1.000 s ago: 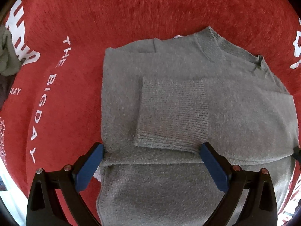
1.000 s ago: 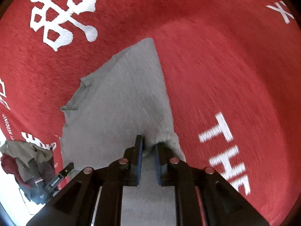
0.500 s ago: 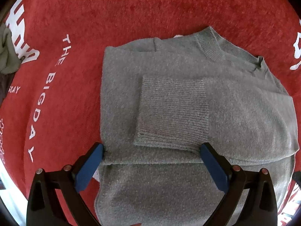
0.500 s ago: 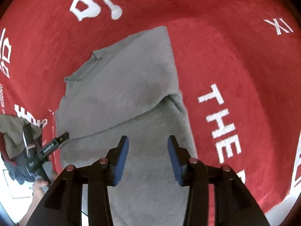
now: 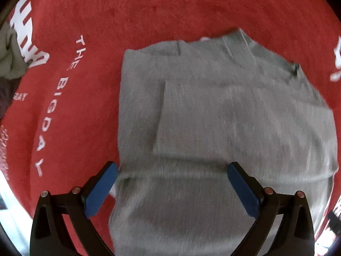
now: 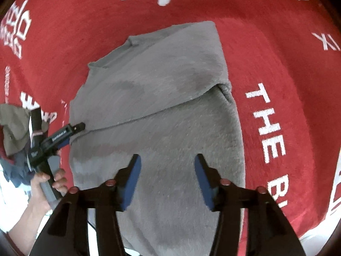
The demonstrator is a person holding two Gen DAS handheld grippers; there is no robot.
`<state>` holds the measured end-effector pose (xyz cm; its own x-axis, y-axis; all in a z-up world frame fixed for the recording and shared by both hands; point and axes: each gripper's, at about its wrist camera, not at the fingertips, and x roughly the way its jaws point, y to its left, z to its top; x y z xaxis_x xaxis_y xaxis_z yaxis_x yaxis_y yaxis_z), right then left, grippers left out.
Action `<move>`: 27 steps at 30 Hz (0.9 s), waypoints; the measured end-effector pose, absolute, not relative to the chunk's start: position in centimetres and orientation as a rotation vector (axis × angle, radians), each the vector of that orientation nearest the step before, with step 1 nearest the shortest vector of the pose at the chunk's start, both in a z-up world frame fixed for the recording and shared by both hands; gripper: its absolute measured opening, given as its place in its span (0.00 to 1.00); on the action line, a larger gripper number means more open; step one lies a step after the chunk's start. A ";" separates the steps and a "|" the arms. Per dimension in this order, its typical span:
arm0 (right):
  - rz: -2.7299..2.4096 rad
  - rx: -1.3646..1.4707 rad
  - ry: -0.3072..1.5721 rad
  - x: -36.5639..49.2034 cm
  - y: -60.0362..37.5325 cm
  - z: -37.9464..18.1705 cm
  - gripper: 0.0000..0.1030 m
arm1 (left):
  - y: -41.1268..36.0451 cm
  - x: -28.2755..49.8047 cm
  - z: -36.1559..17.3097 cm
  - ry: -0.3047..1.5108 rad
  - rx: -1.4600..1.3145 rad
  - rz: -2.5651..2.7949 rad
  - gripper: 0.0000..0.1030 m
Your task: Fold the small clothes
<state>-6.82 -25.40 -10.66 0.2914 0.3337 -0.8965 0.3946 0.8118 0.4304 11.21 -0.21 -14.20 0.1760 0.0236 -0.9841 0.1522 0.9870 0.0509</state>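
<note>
Grey sweater (image 5: 213,117): sleeves folded in.
Both tongs: left (image 5: 170,183) and right (image 6: 167,179) open, empty.
Next: fold bottom up.

Sweater (image 5: 223,117): grey knitted cloth, soft and fuzzy, matt; it lies beneath and ahead of both grippers.
Cuff (image 5: 191,117): finer ribbed knit, just ahead of the left gripper (image 5: 171,172).
Neckband (image 5: 236,42): ribbed knit, at the sweater's far edge from the left gripper.
Red cloth (image 5: 149,10): short napped pile, velvety, matt, with flat white printed lettering; it spreads under the sweater on all sides.
Finger pads (image 6: 133,179): blue, smooth, dull, likely rubber or plastic, on the right gripper (image 6: 167,166).
Gripper arms (image 6: 240,209): black hard plastic, faintly glossy.
Screw heads (image 5: 75,190): small shiny metal, behind the pads.
Crumpled garment (image 5: 10,61): olive cloth, matt, far left of the left gripper.
</note>
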 end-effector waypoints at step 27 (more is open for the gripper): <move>0.158 0.600 1.443 -12.4 -25.9 -8.9 0.69 | -3.2 -3.4 -9.7 1.579 0.316 -0.107 1.00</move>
